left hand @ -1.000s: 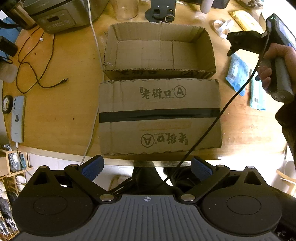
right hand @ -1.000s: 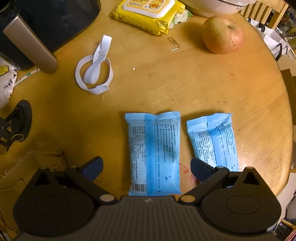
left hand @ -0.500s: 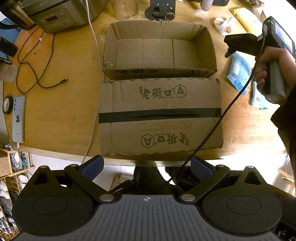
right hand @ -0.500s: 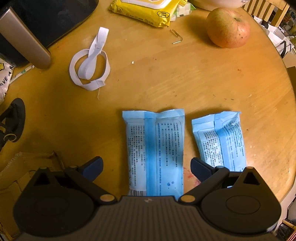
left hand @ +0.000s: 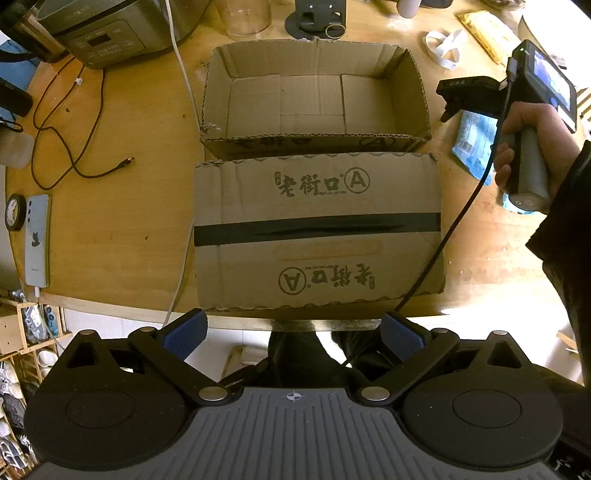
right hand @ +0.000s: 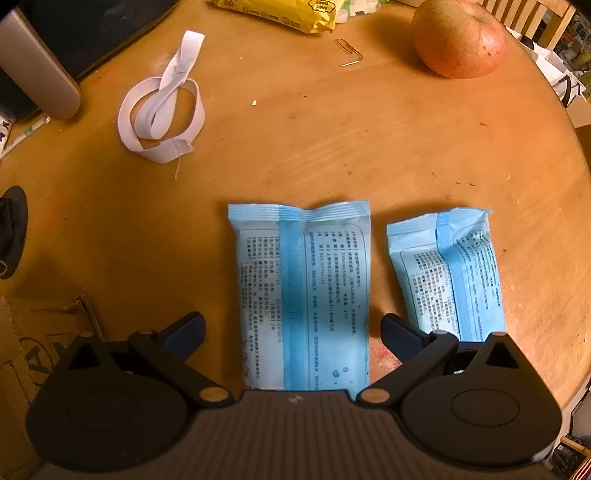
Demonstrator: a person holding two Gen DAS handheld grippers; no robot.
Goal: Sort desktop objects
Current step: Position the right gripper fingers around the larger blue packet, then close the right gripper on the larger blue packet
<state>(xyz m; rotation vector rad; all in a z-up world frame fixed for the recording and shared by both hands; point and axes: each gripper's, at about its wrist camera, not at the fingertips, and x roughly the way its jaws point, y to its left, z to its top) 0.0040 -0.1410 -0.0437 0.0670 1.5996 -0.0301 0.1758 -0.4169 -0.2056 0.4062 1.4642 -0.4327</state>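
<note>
Two light blue tissue packs lie side by side on the round wooden table. The larger pack runs lengthwise between the fingers of my right gripper, which is open and straddles its near half. The smaller pack lies just right of the right finger. An open cardboard box with a bare floor sits mid-table, its flattened flap lying toward me. My left gripper hangs open off the table's near edge, holding nothing. In the left wrist view a hand holds the right gripper's handle over the blue packs.
A white elastic band, a paper clip, an apple and a yellow wipes pack lie beyond the packs. Left of the box are a black cable, a phone and a rice cooker.
My right gripper has moved down and forward over the larger blue pack, which now reaches deeper between its fingers. The left gripper has stayed in place, open.
</note>
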